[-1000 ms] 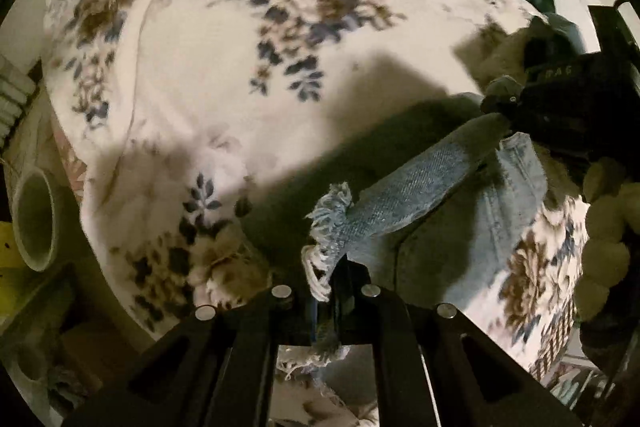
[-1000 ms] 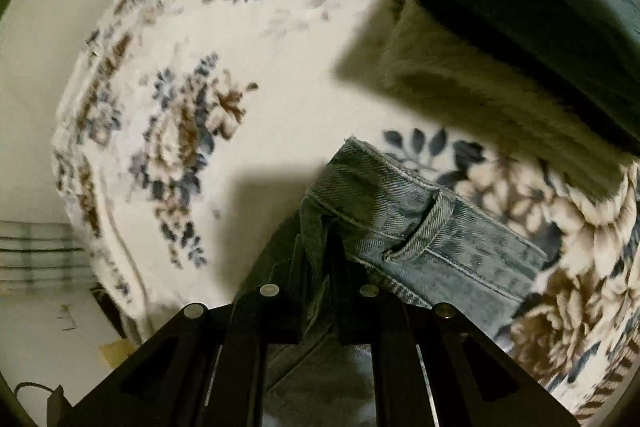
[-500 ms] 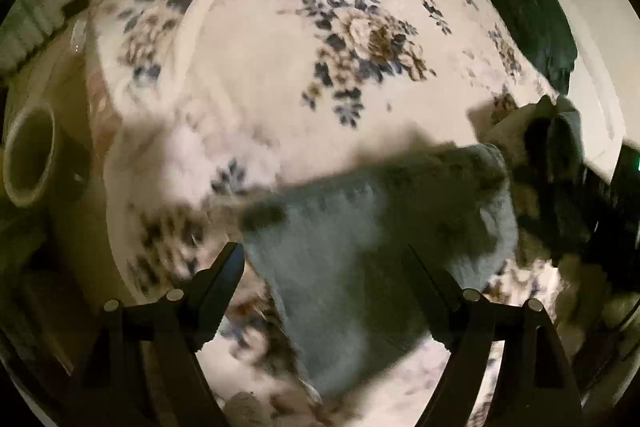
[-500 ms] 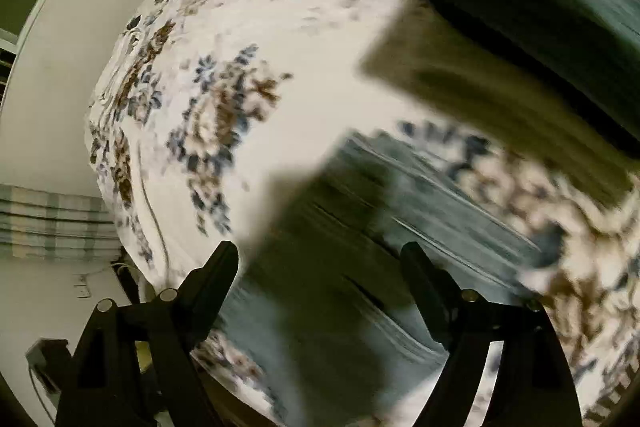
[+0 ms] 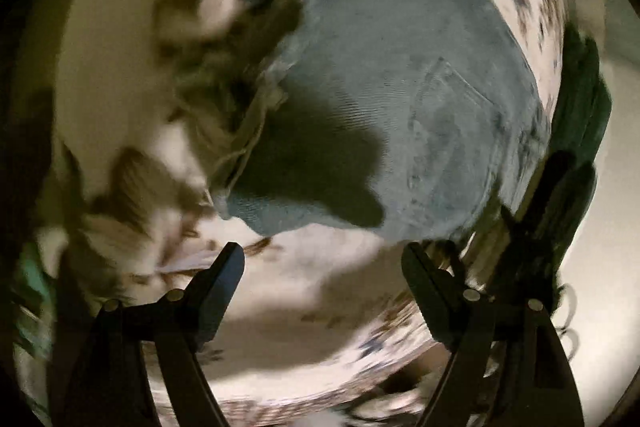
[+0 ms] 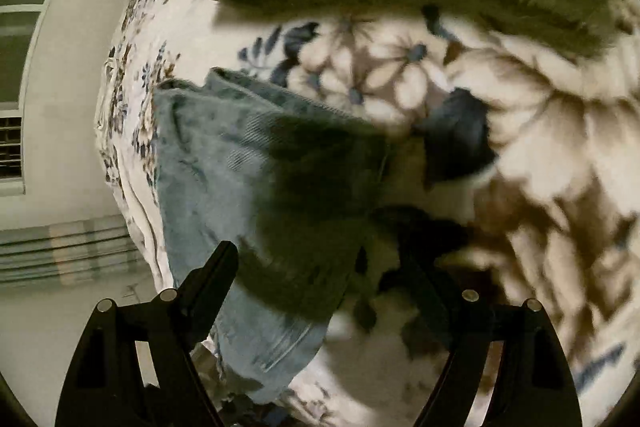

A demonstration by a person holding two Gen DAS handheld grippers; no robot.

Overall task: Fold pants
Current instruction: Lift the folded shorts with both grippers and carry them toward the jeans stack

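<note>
While both tools, left tool (image 5: 322, 263) and right tool (image 6: 320, 263), are spread wide (nothing gripped), the folded pants (image 5: 400, 79) are laid flat on the floral bed (image 5: 320, 307).

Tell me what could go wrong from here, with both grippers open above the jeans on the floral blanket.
1. The frayed hem trails loose threads; a regrasp there may catch only threads, not denim.
2. The jeans lie close to the blanket's edge in the right wrist view, so a pull that way could slide them off.
3. Both views are motion-blurred, so aiming the left gripper or right gripper now may miss a fold line.
</note>
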